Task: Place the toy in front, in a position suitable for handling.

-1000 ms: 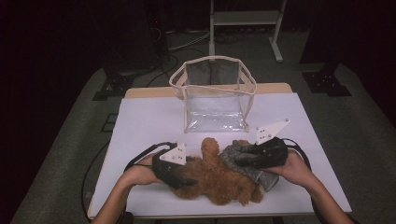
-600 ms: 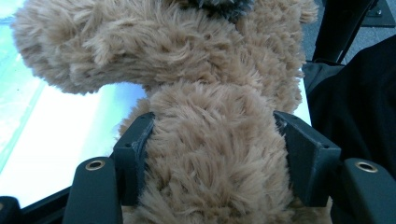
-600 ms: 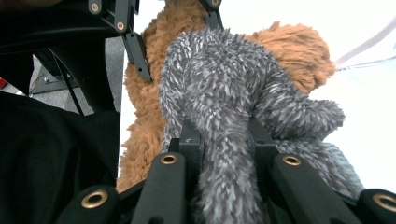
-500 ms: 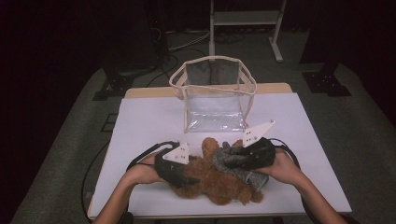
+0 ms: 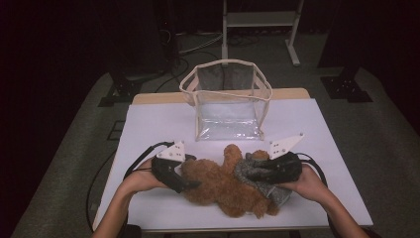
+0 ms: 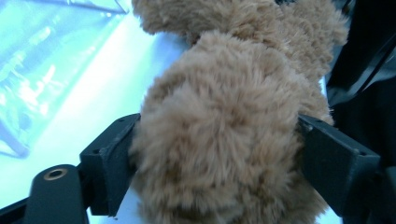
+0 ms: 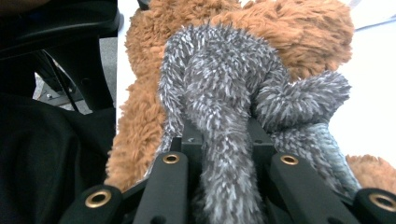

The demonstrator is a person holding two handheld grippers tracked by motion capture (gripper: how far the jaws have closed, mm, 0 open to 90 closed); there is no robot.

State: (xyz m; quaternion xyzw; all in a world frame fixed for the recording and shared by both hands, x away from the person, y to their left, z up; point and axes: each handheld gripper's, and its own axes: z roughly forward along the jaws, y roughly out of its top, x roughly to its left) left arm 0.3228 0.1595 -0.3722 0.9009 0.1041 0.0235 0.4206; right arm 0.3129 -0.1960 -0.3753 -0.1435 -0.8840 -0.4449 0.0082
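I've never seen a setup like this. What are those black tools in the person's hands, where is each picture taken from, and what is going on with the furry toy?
No robot here: a person holds a two-jaw hand gripper in each hand. The high view looks down on a white table. The other two views come from cameras riding on the grippers.

A brown teddy bear lies near the front edge, with a clear plastic bag standing open behind it. The left gripper has its jaws around a plump part of the bear; they have just been opening, though the fur touches both. The right gripper is shut on grey fuzzy fabric draped on the bear.
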